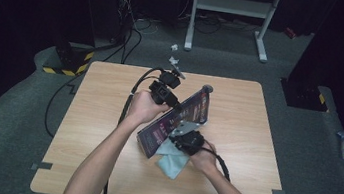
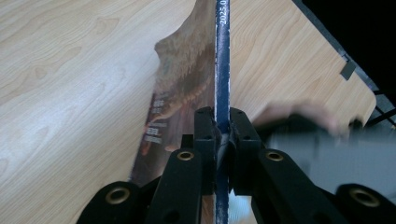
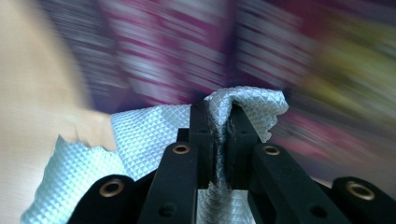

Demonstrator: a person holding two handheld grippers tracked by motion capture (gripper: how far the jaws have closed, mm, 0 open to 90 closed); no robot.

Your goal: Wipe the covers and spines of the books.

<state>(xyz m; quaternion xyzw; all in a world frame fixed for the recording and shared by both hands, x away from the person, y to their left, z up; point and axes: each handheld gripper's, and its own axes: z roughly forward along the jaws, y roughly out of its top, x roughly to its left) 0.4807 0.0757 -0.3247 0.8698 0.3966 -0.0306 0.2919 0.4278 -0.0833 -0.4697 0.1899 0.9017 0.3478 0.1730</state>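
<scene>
1. High view: left gripper (image 1: 175, 103) clamped on the upper edge of a flat printed board (image 1: 177, 120), holding it tilted on edge over the middle of the desk (image 1: 106, 118). Right gripper (image 1: 185, 140) low against the board's printed face, near its lower end, pinching a pale blue cloth (image 1: 172, 158) that trails from the board's bottom corner down onto the desk toward the person.

2. Left gripper view: gripper (image 2: 223, 128) closed tight on the board (image 2: 222, 70), seen edge-on between the jaws and running straight away from them; printed face on the left side of the edge, bare desk (image 2: 70, 70) beyond. Blurred hand (image 2: 299, 116) just right of the board.

3. Right gripper view: gripper (image 3: 219, 116) nipped narrow on a raised fold of the quilted cloth (image 3: 154, 135), fold poking up past the fingertips. Board (image 3: 196, 51) just behind the cloth, blurred purple print; touching or not, cannot tell.
</scene>
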